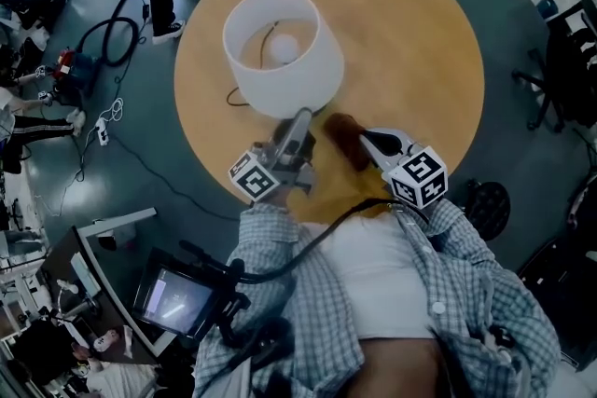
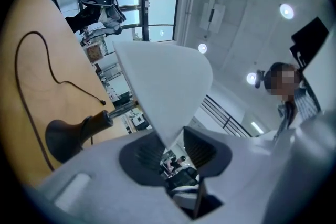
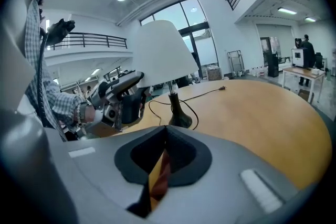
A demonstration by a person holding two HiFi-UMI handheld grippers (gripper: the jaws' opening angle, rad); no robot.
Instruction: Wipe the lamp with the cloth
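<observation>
White-shaded lamp (image 1: 283, 51) stands upright on the table (image 1: 420, 61); brownish cloth (image 1: 347, 143), seemingly bunched, just beside it.

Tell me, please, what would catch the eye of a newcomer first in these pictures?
The white lamp shade stands out most, on the left half of the round wooden table, with the left gripper at its near rim, which sits between the jaws. Just right of it, the right gripper is shut on a brown and orange cloth.
</observation>
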